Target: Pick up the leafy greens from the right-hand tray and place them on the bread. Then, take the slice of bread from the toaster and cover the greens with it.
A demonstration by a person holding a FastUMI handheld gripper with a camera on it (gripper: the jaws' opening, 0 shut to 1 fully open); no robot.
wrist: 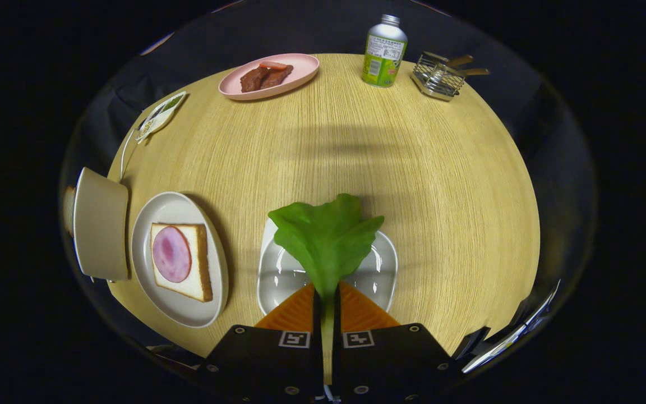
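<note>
The leafy greens (327, 241) are pinched by the stem in the tongs (327, 306), above the white tray (382, 264).

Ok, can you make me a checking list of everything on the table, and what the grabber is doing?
Surface: round wooden table, no spills seen.
Job's things: leafy green held over a white tray; bread slice topped with ham on a white plate; beige toaster beside that plate, its bread barely showing.
Clutter: pink plate with meat pieces; bottle; wire rack; printed packet.
Gripper: gripper shut on the green's stem, both orange fingers pressing it.
Cables: thin white cord near the packet.
Surroundings: dark booth wall.
</note>
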